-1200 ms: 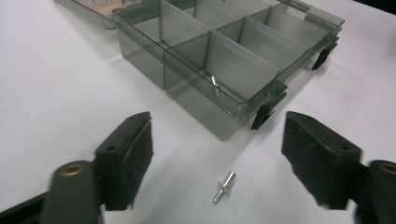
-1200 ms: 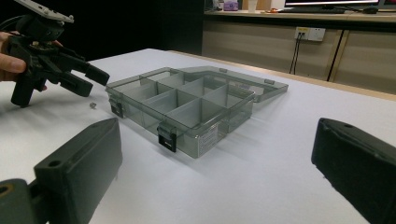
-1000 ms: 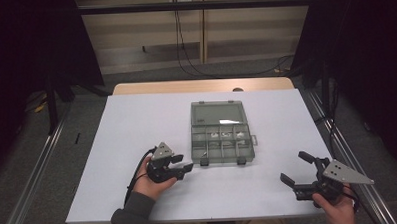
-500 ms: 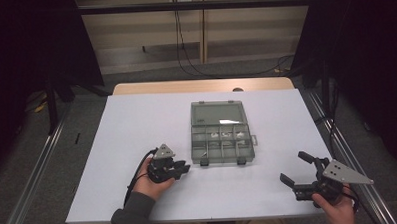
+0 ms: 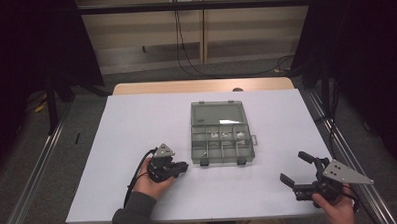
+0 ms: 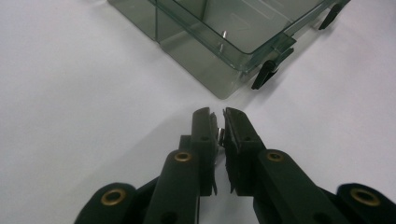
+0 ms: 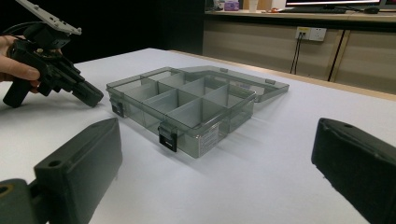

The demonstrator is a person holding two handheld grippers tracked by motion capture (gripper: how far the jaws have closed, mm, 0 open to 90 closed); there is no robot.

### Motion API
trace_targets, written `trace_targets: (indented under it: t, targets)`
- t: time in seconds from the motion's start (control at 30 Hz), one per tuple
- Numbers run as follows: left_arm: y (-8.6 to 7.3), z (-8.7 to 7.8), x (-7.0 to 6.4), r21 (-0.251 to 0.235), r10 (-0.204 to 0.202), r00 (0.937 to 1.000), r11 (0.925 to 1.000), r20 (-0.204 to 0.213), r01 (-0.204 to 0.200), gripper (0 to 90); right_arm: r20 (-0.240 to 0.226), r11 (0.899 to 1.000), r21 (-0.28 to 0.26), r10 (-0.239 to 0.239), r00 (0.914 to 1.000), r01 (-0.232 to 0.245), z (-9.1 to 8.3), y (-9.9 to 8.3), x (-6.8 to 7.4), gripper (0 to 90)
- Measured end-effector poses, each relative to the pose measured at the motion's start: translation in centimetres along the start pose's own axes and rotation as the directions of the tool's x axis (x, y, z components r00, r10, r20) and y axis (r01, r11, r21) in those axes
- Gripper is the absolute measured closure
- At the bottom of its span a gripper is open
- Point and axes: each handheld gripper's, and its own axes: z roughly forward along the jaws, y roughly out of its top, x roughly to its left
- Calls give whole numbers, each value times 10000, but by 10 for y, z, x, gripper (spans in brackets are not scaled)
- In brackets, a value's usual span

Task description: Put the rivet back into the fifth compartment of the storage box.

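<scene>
The clear compartment box (image 5: 221,133) is sitting at the middle of the white surface (image 5: 136,119), its lid lying open flat toward twelve o'clock and its two dark latches facing six. The left claw (image 5: 181,166) is resting low on the surface at about eight o'clock from the box, just beside its near left corner. In the left gripper view its jaws are nearly closed and pinching a small metal piece (image 6: 220,135); what the piece is, I cannot tell. The right claw (image 5: 297,172) is hovering at about four o'clock from the box, well apart from it, its jaws gaping wide and holding nothing.
</scene>
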Motion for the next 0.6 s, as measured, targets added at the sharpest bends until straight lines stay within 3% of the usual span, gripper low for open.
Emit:
trace_targets:
  t: [0.3,0.6]
  targets:
    - [3,-5,1,-527,-161,9998,9985,80,165,833,-3,10000,-5,9,10000,-9,0,0,0,16]
    - [12,-11,0,-1452,-209,9997,9891,126,225,834,-28,10000,0,13,10000,-13,1,0,1,16]
